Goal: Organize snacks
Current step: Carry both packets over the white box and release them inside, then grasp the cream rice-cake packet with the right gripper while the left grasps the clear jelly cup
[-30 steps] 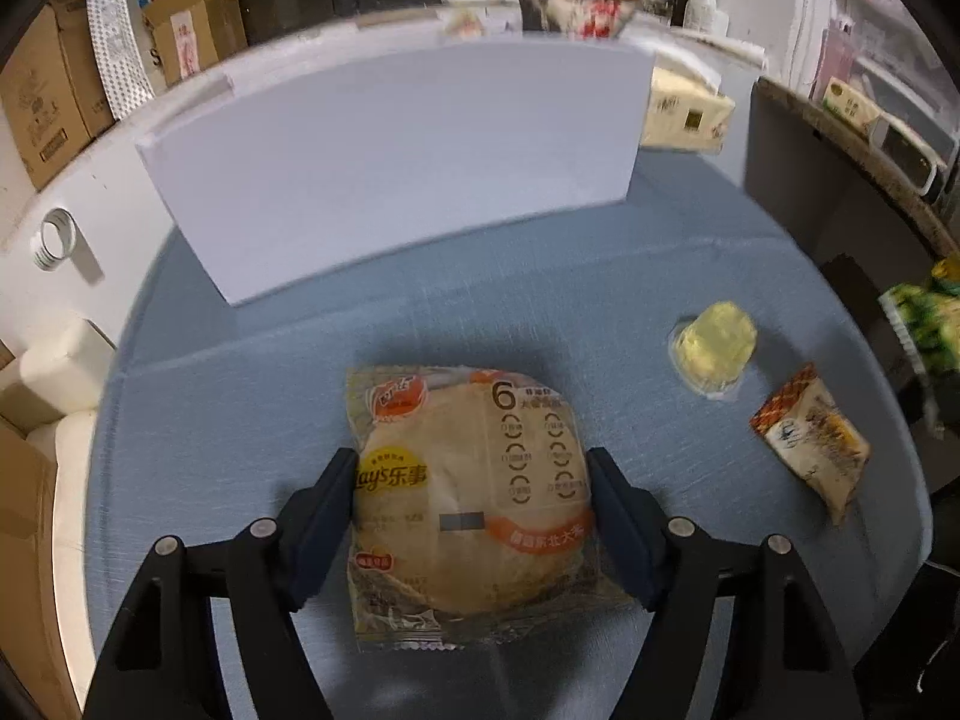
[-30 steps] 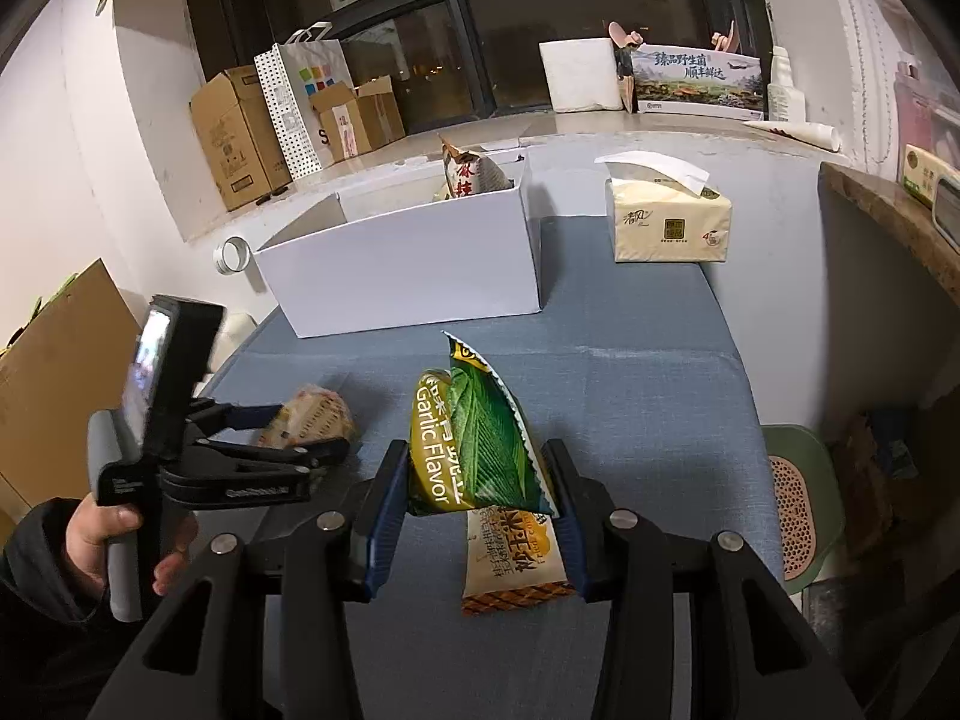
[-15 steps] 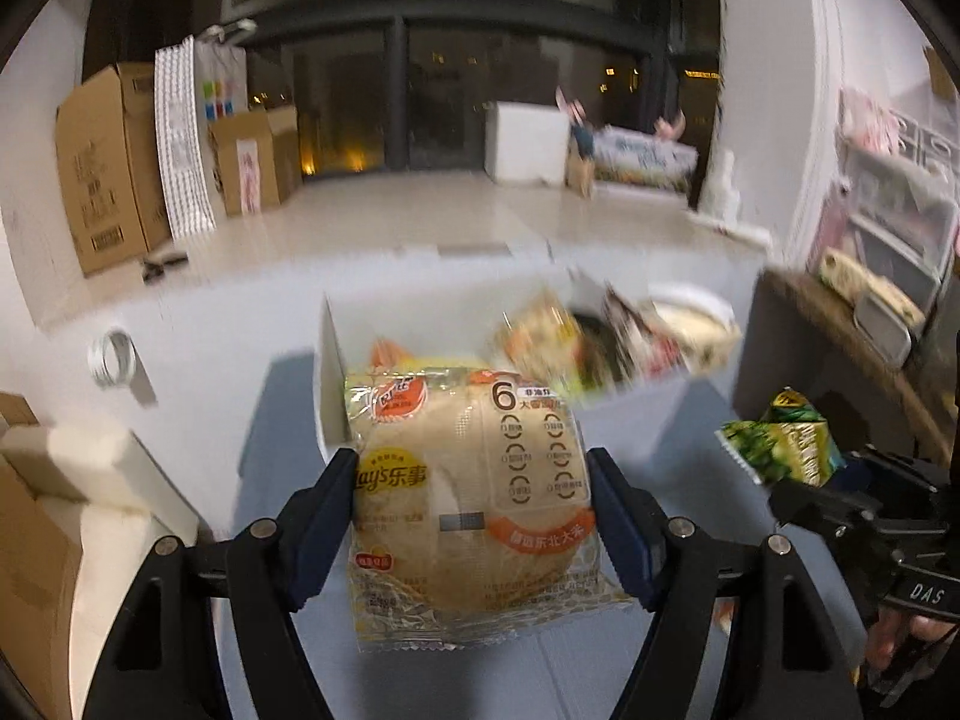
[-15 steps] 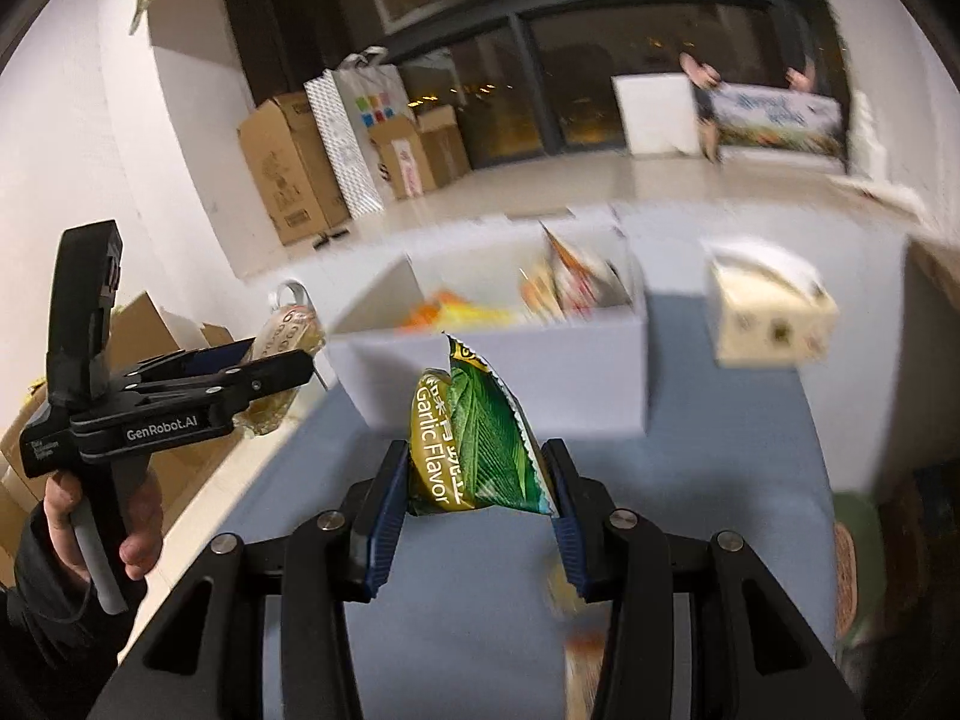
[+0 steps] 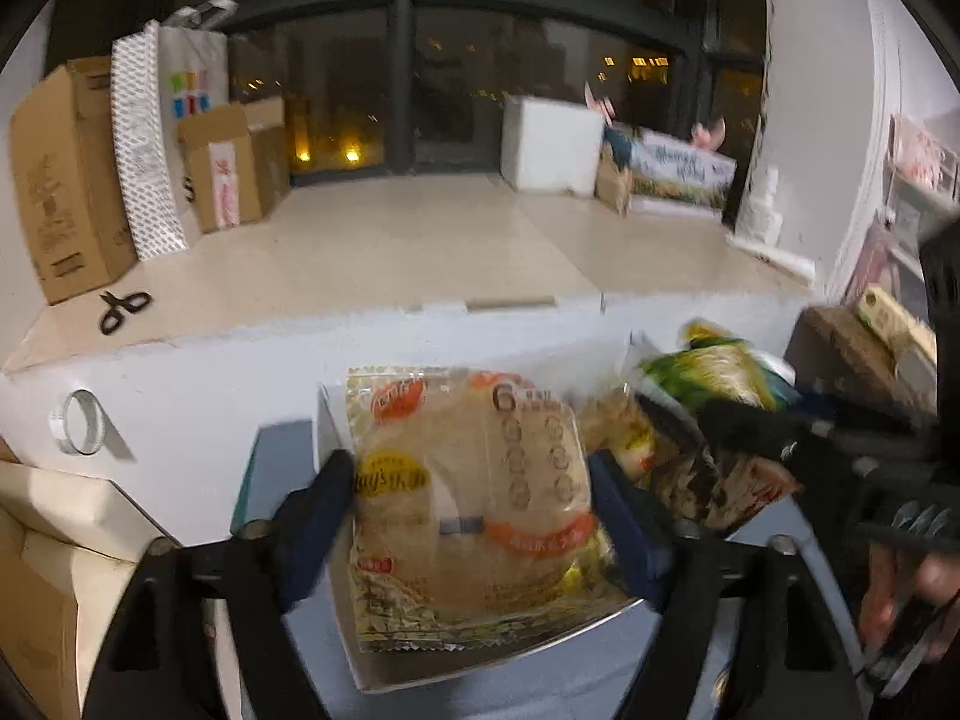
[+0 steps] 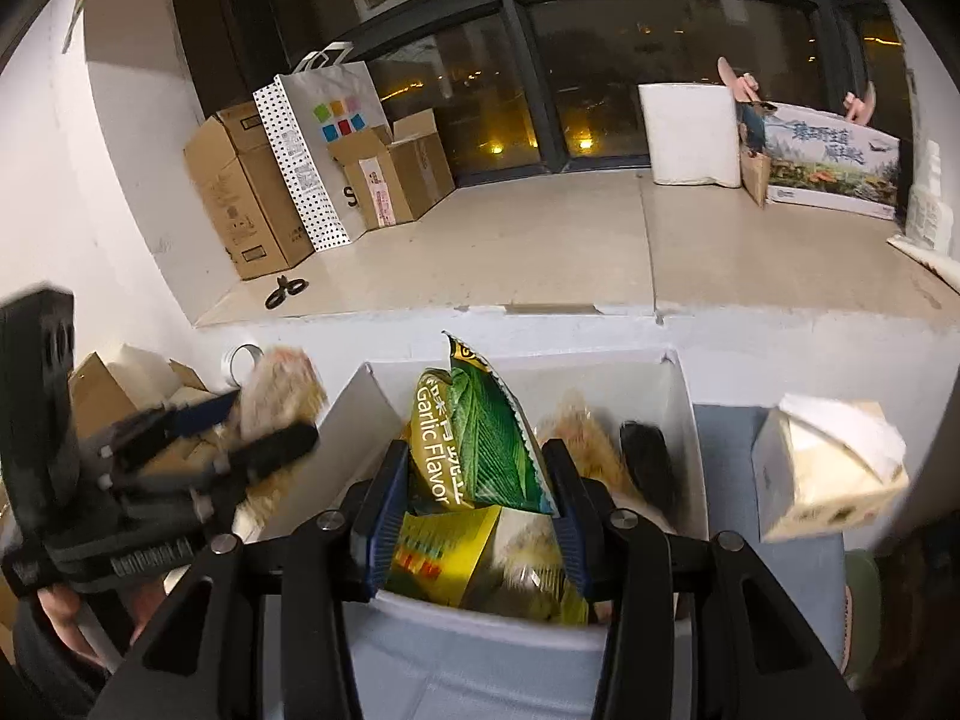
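My left gripper (image 5: 471,501) is shut on a beige Lay's chip bag (image 5: 474,480) and holds it over the left end of the white box (image 5: 384,660). My right gripper (image 6: 474,495) is shut on a green garlic-flavor snack bag (image 6: 480,444) and holds it over the same white box (image 6: 480,618), which holds several snack packs. The right gripper with its green bag (image 5: 708,378) shows at the right of the left wrist view. The left gripper with its beige bag (image 6: 270,384) shows at the left of the right wrist view.
A tissue box (image 6: 828,474) stands right of the white box on the blue cloth. Behind is a white ledge with a tape roll (image 5: 78,432), scissors (image 5: 123,309), cardboard boxes (image 5: 66,174) and a white foam block (image 6: 690,132).
Both grippers have risen from the table and moved forward with their bags, and now hold them over the white box. The views are blurred by motion.
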The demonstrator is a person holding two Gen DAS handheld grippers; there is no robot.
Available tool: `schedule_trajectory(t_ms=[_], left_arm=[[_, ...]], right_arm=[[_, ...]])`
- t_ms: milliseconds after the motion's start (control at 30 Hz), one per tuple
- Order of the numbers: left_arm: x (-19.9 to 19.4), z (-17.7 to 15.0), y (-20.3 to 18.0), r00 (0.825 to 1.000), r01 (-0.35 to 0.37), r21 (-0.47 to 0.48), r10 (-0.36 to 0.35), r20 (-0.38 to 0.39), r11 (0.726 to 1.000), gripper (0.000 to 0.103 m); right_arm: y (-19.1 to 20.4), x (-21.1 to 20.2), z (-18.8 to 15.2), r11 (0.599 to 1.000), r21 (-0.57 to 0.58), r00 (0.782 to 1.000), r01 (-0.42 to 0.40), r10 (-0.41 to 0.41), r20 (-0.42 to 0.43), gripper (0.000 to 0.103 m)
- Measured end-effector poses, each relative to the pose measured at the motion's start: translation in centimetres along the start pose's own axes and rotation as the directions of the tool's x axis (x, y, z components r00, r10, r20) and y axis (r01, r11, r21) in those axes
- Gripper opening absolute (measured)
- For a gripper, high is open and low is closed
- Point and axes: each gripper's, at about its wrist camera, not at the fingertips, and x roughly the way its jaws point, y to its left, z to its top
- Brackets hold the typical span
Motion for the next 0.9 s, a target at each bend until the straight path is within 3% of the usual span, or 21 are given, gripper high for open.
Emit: schedule_trajectory(t_ms=[33,67,267,500,567,700,800,900], left_arm=[[0.5,-0.3,0.2,1.0,-0.006,-0.005,0.006,-0.01,1.0,0.103],[0.8,-0.6,0.5,1.0,-0.01,-0.013,0.01,-0.017,1.0,0.103],[0.7,-2.5,0.9,1.0,0.014,-0.032,-0.015,-0.027,0.999,0.103],[-2.1,-2.8,0.5,0.999,0.033,-0.027,-0.033,0.004,0.999,0.103],[-4.1,-3.9,0.1,0.997,0.071,-0.021,-0.071,0.027,0.997,0.103],[-7.3,-7.0,-1.5,0.997,0.063,0.044,-0.065,0.051,0.997,0.103],[-9.8,-10.3,-2.7,0.993,0.098,0.06,-0.102,0.063,0.993,0.103],[-11.9,-13.9,-3.5,0.988,0.13,0.059,-0.134,0.073,0.99,0.103]], right_arm=[[-0.3,0.2,0.2,1.0,0.01,1.0,0.0,0.0,-0.009,0.094],[-0.6,0.3,0.2,1.0,0.029,1.0,0.008,-0.008,0.001,0.103],[-1.7,-1.1,-0.6,0.997,0.078,0.998,0.002,-0.006,0.055,0.103],[-0.4,-3.3,-1.5,1.0,0.018,0.997,-0.019,0.017,0.079,0.103],[0.1,-4.9,-2.4,0.999,-0.004,0.995,-0.039,0.039,0.088,0.103],[0.6,-8.1,-5.0,0.997,-0.041,0.991,-0.068,0.072,0.109,0.103],[0.3,-10.3,-7.4,0.993,-0.039,0.988,-0.111,0.115,0.105,0.103],[-0.5,-12.5,-10.9,0.995,-0.039,0.991,-0.093,0.096,0.094,0.103]])
